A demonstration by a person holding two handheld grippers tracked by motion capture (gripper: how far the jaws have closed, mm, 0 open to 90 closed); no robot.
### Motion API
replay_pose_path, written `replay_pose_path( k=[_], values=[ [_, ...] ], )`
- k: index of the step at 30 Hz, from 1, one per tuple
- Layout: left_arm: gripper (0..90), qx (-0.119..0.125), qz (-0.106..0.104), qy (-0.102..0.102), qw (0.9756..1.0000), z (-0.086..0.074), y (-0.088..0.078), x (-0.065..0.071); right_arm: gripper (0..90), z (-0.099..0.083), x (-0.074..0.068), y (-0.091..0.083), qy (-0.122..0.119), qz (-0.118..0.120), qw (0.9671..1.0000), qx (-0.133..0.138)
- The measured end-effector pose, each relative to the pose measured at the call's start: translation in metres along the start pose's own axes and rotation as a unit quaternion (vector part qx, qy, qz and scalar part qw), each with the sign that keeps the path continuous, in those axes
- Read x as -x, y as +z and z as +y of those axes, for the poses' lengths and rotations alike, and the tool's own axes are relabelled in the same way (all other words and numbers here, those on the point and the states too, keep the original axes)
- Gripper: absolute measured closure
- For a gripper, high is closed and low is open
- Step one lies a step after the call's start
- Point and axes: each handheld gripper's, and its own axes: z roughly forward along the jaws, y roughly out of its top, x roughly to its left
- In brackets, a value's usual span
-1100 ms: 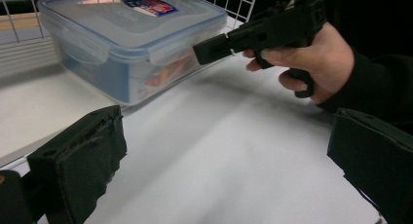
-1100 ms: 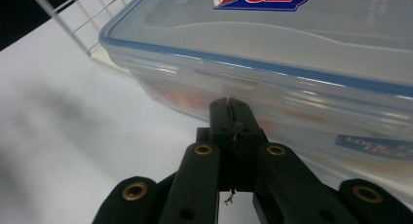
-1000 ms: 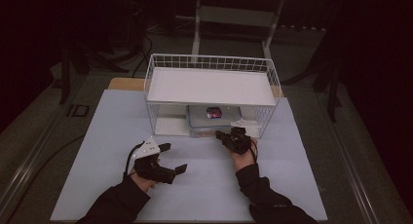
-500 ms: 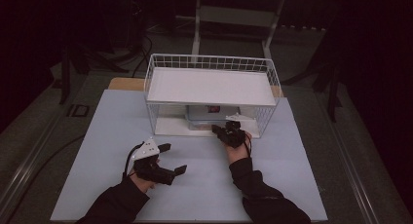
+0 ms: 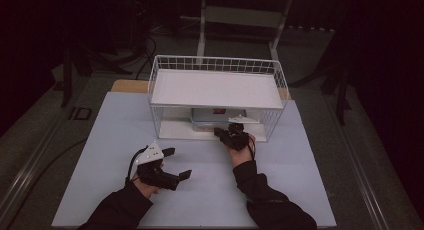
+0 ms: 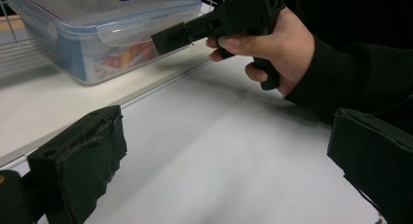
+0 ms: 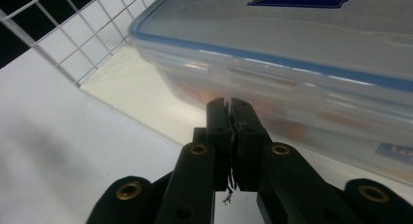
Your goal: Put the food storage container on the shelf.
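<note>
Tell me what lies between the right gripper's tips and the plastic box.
Nothing: the right gripper, jaws shut, is at the plastic box wall, as the right gripper view shows; contact is unclear.

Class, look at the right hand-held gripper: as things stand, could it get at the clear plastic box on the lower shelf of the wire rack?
Probably yes. The right hand-held gripper sits at the box through the wire rack's open front, nothing between them. Its jaws are shut, so they must open first.

Clear plastic lidded box (image 7: 302, 53): glossy, smooth; blue seal strip, printed paper-like label.
White wire rack (image 5: 217, 65): thin coated metal, smooth; shelf boards matt white.
Pale counter (image 5: 115, 140): matt, smooth sheet.
Right black gripper (image 7: 233, 112): matt hard plastic, brass-coloured rivets.
Left black gripper (image 6: 229, 160): jaws padded, rough foam-like, frayed edges.
</note>
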Motion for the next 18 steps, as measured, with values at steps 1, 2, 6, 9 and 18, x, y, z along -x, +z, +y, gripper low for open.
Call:
replay_pose_path(
  k=[1,2,6,9,18],
  values=[
    [0.6,0.001,0.0,0.002,1.0,0.0,0.0,0.0,85.8,0.0,-0.001,-0.002,-0.001,0.0,1.0,0.001],
    [0.6,0.001,0.0,0.002,1.0,0.001,-0.001,0.001,84.7,0.0,-0.002,-0.004,-0.003,0.002,1.0,0.003],
    [0.6,0.003,-0.001,0.005,1.0,0.001,-0.001,0.002,77.7,-0.001,-0.001,-0.014,-0.01,0.004,0.9999,0.009],
    [0.6,0.004,-0.002,0.004,1.0,0.001,0.0,0.003,63.6,-0.004,-0.001,-0.02,-0.021,0.003,0.9997,0.014],
    [0.6,0.004,0.0,0.004,1.0,0.002,0.0,0.003,19.3,-0.013,0.0,-0.038,-0.035,0.053,0.9974,0.034]
  ],
)
